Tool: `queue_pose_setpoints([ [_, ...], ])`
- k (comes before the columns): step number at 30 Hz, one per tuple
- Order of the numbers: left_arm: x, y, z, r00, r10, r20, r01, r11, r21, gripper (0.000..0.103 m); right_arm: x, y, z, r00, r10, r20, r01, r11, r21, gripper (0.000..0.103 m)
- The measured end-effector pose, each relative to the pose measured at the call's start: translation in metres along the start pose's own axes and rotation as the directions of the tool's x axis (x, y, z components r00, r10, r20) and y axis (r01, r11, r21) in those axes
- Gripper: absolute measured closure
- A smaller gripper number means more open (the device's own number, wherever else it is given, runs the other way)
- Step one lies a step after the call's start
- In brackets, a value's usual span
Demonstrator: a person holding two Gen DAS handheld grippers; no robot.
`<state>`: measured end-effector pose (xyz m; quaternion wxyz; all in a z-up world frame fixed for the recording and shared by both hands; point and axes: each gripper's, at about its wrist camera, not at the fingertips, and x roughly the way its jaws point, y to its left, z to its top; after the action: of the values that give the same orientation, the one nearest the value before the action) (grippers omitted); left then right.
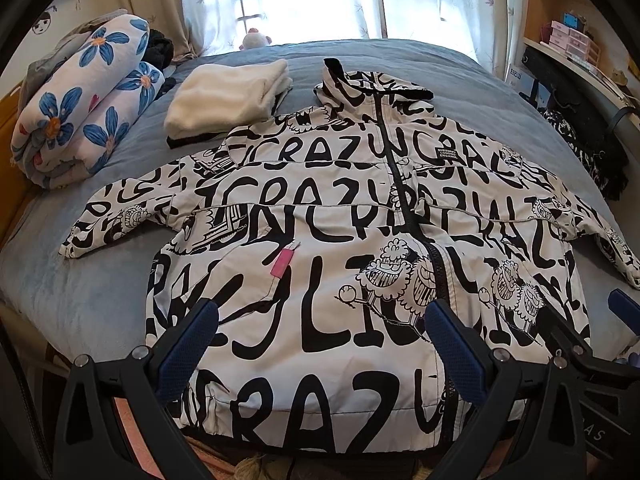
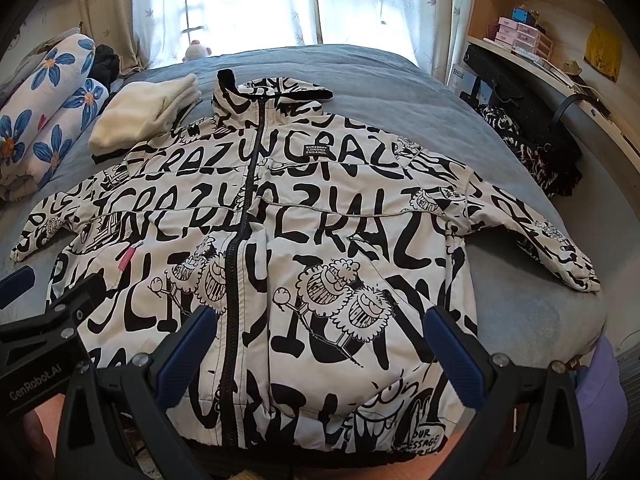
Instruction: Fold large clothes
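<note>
So the hooded jacket (image 1: pixel 320 240) is laid out flat, zipped, front up on the grey bed (image 1: pixel 100 300), sleeves out to each side, hood toward the window. Nothing's folded yet, I'd say. Left gripper (image 1: pixel 320 340) and right gripper (image 2: pixel 320 340) both hover above the hem, jaws spread wide, empty. Next up is probably grabbing a sleeve to fold it inward. Print repeats "CRAZY"; the chest patch (image 2: pixel 316 149) reads roughly "LONDON ENGLAND".

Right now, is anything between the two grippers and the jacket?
Nothing visible. The jacket lies flat and uncovered on the bed, with the left gripper and right gripper open just above its hem.
</note>
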<state>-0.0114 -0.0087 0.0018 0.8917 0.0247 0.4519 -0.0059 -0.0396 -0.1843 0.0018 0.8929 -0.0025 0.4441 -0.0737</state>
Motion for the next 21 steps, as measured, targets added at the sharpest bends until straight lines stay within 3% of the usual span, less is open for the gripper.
queue_pose_setpoints([
  [21,-0.0009,0.0037,0.0072,1.0,0.007,0.001,-0.007,1.0,-0.001,0.001,-0.0011,0.0026,0.0053,1.0,0.005,-0.001,-0.005,1.0,0.001,0.0],
])
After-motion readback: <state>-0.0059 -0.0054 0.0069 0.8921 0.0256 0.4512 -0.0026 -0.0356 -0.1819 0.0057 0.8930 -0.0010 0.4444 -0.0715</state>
